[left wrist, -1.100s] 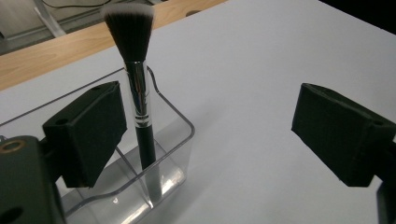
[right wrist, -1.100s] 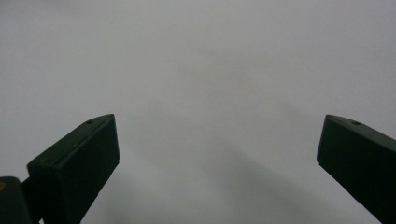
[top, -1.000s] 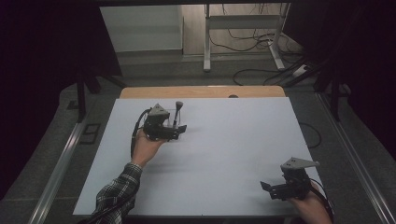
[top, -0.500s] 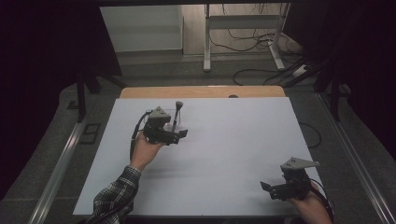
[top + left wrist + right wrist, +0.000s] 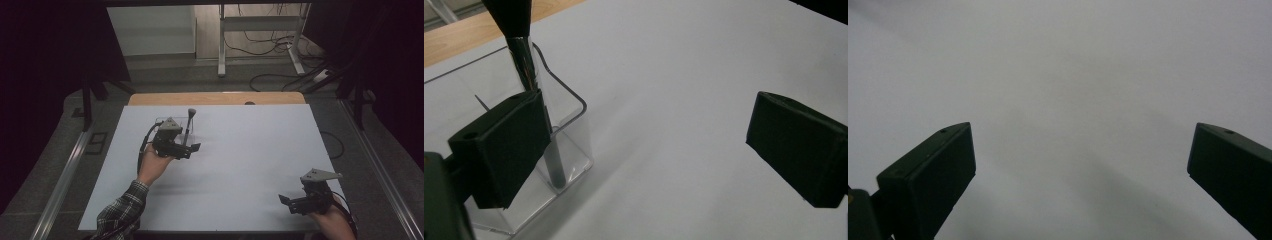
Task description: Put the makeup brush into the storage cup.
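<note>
On the white desk point(image 5: 240, 165), a clear plastic holder point(image 5: 566, 145) stands toward the far left part of the sheet, and a makeup brush point(image 5: 188, 125) stands in it, handle end down on the holder's floor and bristle head up, leaning slightly. In the left gripper view the brush's dark ferrule and shiny handle point(image 5: 531, 75) run down behind the left claw's own near jaw, which overlaps the holder's wall; whether that jaw touches the holder cannot be told. The left claw point(image 5: 649, 145) has its jaws wide apart and grips nothing, the other jaw well off over bare desk. In the high view the left claw point(image 5: 187, 149) sits just in front of the holder, held by a hand with a plaid sleeve point(image 5: 120, 215).

The right claw point(image 5: 290, 202) is near the desk's front right corner, well apart from the holder. Its jaws also stand wide apart over bare desk surface point(image 5: 1073, 75), holding nothing.
</note>
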A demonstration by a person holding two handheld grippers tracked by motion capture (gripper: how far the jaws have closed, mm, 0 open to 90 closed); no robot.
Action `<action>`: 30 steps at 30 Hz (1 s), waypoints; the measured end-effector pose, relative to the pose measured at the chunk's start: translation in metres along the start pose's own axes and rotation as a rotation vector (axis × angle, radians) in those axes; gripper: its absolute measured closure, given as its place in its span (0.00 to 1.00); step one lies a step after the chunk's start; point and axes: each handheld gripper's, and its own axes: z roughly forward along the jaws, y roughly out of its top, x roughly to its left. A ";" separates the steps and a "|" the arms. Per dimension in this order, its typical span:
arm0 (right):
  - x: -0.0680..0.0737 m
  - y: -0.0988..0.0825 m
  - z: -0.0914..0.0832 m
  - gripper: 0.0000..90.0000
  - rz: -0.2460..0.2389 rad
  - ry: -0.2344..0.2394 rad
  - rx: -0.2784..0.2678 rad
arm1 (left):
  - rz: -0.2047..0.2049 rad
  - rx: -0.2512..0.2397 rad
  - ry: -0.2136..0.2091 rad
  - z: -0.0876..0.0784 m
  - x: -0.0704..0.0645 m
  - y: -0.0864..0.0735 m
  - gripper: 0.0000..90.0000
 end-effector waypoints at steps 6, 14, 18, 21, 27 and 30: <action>0.000 0.000 0.000 0.00 0.001 0.002 0.001 | 0.003 0.002 -0.011 -0.003 -0.001 -0.001 0.04; 0.000 0.000 0.000 0.00 0.000 0.002 -0.001 | 0.009 0.017 -0.015 -0.005 -0.001 -0.007 0.04; 0.000 0.000 0.000 0.00 0.000 0.003 0.000 | 0.004 0.015 -0.024 -0.007 -0.002 -0.009 0.04; 0.000 0.000 0.000 0.00 0.000 0.004 -0.001 | 0.004 0.016 -0.030 -0.008 -0.003 -0.011 0.03; 0.000 0.000 -0.001 0.00 0.002 0.004 -0.001 | 0.005 0.017 -0.039 -0.010 -0.006 -0.013 0.03; 0.000 0.000 0.000 0.00 0.000 0.004 -0.002 | -0.001 0.016 -0.044 -0.011 -0.006 -0.014 0.03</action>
